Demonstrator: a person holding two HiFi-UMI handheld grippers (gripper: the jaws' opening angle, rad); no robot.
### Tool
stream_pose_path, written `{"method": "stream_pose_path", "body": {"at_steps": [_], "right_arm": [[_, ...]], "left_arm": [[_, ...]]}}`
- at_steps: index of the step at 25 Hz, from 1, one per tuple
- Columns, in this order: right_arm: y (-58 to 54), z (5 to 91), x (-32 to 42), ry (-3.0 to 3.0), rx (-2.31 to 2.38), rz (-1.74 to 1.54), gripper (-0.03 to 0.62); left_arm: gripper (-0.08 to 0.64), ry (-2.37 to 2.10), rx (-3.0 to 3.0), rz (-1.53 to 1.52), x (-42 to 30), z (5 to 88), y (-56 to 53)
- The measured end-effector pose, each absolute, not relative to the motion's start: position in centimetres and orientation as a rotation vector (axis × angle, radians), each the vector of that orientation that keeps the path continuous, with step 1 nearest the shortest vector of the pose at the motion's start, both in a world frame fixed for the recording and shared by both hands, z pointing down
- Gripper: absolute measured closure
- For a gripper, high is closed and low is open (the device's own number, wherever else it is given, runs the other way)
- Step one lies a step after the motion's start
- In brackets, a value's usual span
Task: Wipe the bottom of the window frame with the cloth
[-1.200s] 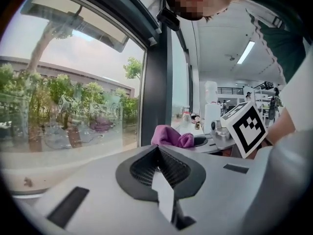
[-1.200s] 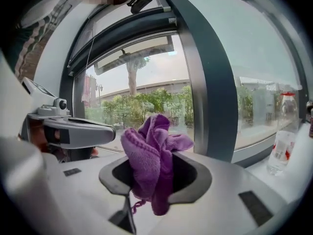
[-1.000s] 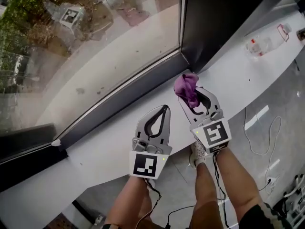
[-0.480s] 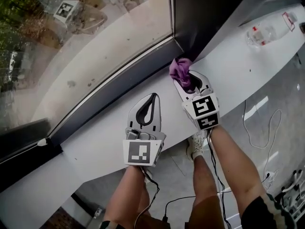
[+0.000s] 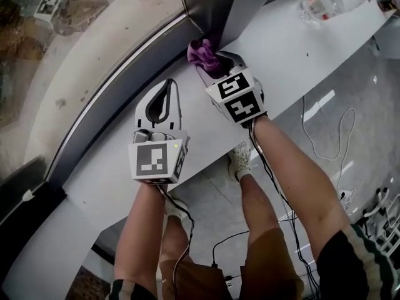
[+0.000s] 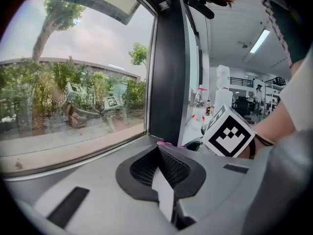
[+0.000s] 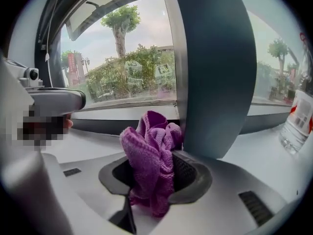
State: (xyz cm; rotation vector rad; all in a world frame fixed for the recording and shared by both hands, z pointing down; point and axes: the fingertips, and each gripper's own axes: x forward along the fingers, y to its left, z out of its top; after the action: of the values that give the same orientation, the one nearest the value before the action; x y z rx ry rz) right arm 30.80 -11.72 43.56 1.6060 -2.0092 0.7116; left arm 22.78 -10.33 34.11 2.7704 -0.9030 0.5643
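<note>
The left tool [image 5: 166,94] hovers over the white surface [image 5: 100,174], well left of the dark upright post [image 5: 209,2], jaws together on nothing. At the foot of the post, the right tool [image 5: 211,64] is clamped on the purple cloth [image 5: 201,50], which seems to touch the corner of the bottom window frame [image 5: 119,99]. Best is to press the cloth flat and drag it leftward from the post in one slow pass, hard jaws off the glass
</note>
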Motion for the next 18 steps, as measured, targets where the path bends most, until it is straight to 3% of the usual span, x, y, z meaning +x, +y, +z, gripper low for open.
{"method": "stream_pose_path", "body": {"at_steps": [18], "right_arm": [[-11.1, 46.1, 30.7, -1.985, 1.514, 0.695, 0.425]], "left_arm": [[0.560, -0.906, 2.712, 0.577, 23.4, 36.3, -10.6]]}}
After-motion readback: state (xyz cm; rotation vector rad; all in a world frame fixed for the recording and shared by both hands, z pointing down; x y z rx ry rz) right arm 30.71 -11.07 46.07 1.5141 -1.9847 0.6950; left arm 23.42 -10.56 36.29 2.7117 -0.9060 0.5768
